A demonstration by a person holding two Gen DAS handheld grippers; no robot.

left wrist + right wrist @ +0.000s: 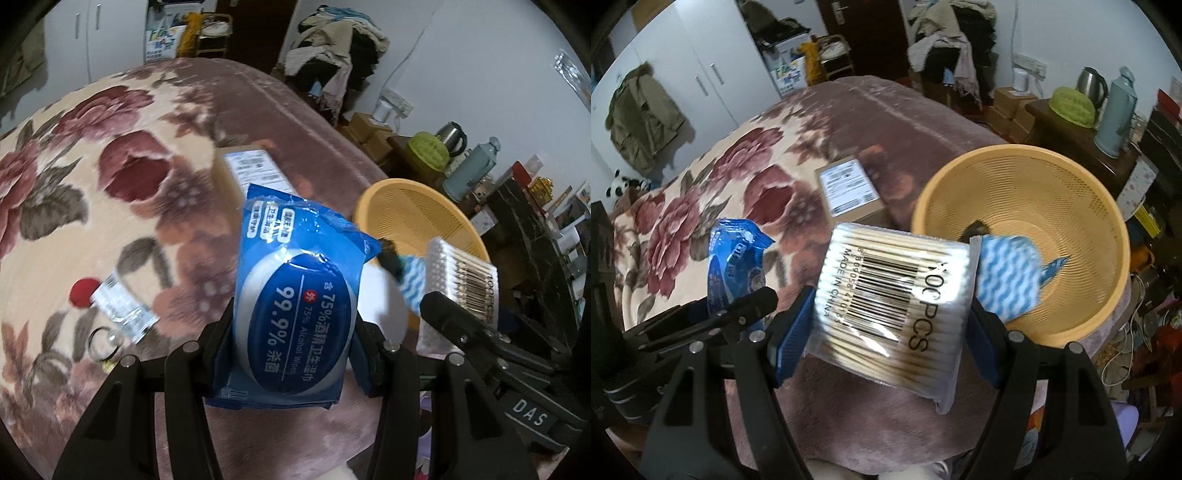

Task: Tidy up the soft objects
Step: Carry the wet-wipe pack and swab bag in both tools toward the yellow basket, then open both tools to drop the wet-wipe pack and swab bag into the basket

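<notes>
My left gripper (295, 325) is shut on a blue pack of alcohol wipes (295, 295), held above the floral blanket (110, 184). My right gripper (890, 306) is shut on a clear pack of cotton swabs (886, 295) with a barcode label. The swab pack (461, 280) also shows at the right of the left wrist view, and the wipes pack (735, 258) at the left of the right wrist view. An orange mesh basket (1082, 206) sits just beyond the swabs, with a blue-and-white wavy cloth (1008, 280) inside it. Both packs hang close to the basket (417, 218), side by side.
A cardboard box (849, 192) with a white label lies on the blanket behind the packs. A small clear packet (122, 310), a red round thing (83, 293) and a ring-like object (103, 343) lie at left. A dark side table (1071, 136) with kettle and flask stands past the bed's edge.
</notes>
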